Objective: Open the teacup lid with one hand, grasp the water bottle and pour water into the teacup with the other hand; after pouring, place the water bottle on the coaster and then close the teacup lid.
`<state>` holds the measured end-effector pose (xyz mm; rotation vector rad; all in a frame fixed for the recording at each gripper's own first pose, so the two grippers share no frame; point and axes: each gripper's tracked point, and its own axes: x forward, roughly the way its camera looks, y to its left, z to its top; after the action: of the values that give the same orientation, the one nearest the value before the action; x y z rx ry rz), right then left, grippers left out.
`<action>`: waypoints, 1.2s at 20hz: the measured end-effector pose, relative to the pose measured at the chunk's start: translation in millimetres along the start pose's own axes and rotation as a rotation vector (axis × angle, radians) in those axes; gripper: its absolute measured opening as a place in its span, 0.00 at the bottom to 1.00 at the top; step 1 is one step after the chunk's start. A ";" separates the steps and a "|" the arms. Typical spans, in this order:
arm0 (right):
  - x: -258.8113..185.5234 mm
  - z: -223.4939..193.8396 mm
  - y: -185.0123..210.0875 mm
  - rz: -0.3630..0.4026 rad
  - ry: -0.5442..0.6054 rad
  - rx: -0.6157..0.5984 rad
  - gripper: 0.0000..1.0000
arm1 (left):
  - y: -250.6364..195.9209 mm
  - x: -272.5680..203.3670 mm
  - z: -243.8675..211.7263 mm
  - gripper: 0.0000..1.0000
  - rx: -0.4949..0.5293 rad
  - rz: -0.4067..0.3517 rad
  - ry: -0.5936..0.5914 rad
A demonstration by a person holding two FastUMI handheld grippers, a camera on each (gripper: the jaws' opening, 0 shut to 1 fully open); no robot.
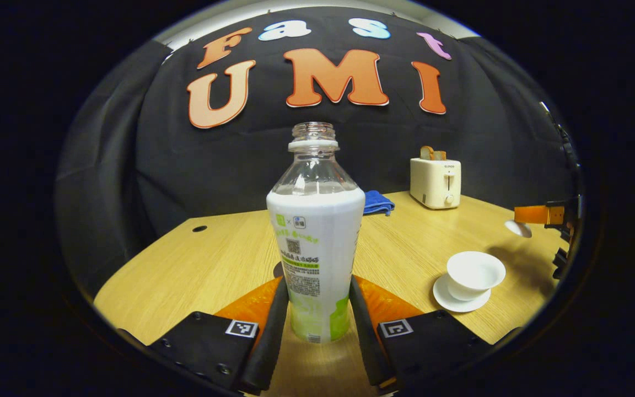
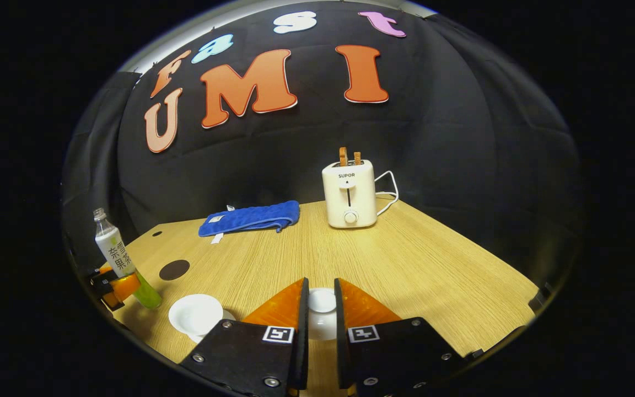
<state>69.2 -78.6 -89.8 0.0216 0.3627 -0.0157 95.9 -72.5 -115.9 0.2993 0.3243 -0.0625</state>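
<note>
So: lid [image 2: 322, 309] is off the teacup [image 1: 474, 274] and pinched between the right gripper [image 2: 321, 309] fingers, held out to the side above the table [image 2: 405, 264]. Teacup sits open on its saucer [image 1: 459, 300]; can't tell if there's water in it.

Left gripper [image 1: 317, 309] is clamped on the lower body of the water bottle [image 1: 316, 237], both fingers pressing its sides. Bottle is uncapped, roughly upright, and in the right gripper view it looks lifted off the table, left of the teacup. Dark round coaster [image 2: 174, 269] sits vacant behind the teacup.

My read: lid-open and bottle-grasp done. Left to do: pour (if not done), bottle onto coaster, lid back on.

Pose: both grippers low, aimed forward; right one level, holding the lid away from the cup.
</note>
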 end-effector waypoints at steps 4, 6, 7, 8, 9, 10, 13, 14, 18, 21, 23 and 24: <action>-1.3 1.7 -4.1 -0.004 -0.004 0.011 0.22 | 4.3 -10.6 21.2 0.64 0.151 0.003 -0.017; -2.1 3.9 -7.2 -0.008 -0.010 0.015 0.22 | 1.8 -13.9 27.0 0.64 0.231 -0.001 -0.013; -2.6 4.9 -9.0 -0.011 -0.012 0.019 0.17 | -1.5 -16.5 29.0 0.65 0.269 -0.005 -0.009; -2.9 5.3 -11.4 -0.017 -0.014 0.019 0.22 | -6.8 -19.2 32.2 0.63 0.310 -0.010 -0.013; -2.6 5.8 -13.8 -0.024 -0.016 0.019 0.22 | -13.4 -20.2 35.3 0.64 0.351 -0.015 -0.018; -2.9 5.9 -17.0 -0.029 -0.015 0.020 0.22 | -17.8 -22.4 36.3 0.63 0.394 -0.022 -0.020; -7.5 11.3 -19.7 -0.031 -0.026 0.032 0.22 | -34.3 -21.4 38.0 0.63 0.522 -0.046 -0.007; -9.1 12.1 -21.9 -0.034 -0.032 0.032 0.17 | -38.5 -20.4 40.0 0.63 0.570 -0.047 -0.006; -13.2 15.5 -27.8 -0.042 -0.039 0.043 0.22 | -50.3 -22.3 39.8 0.65 0.777 -0.059 0.007; -13.9 16.7 -29.6 -0.044 -0.043 0.049 0.21 | -51.7 -18.8 33.6 0.63 0.899 -0.075 0.031; -15.1 16.8 -28.5 -0.040 -0.043 0.050 0.22 | -50.2 -12.8 30.3 0.63 0.994 -0.073 0.052; -15.1 16.7 -27.7 -0.039 -0.043 0.049 0.22 | -49.6 -9.2 27.6 0.63 1.039 -0.076 0.066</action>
<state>60.5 -106.5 -69.3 0.0629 0.3193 -0.0631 90.2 -128.0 -101.9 1.3209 0.3476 -0.2982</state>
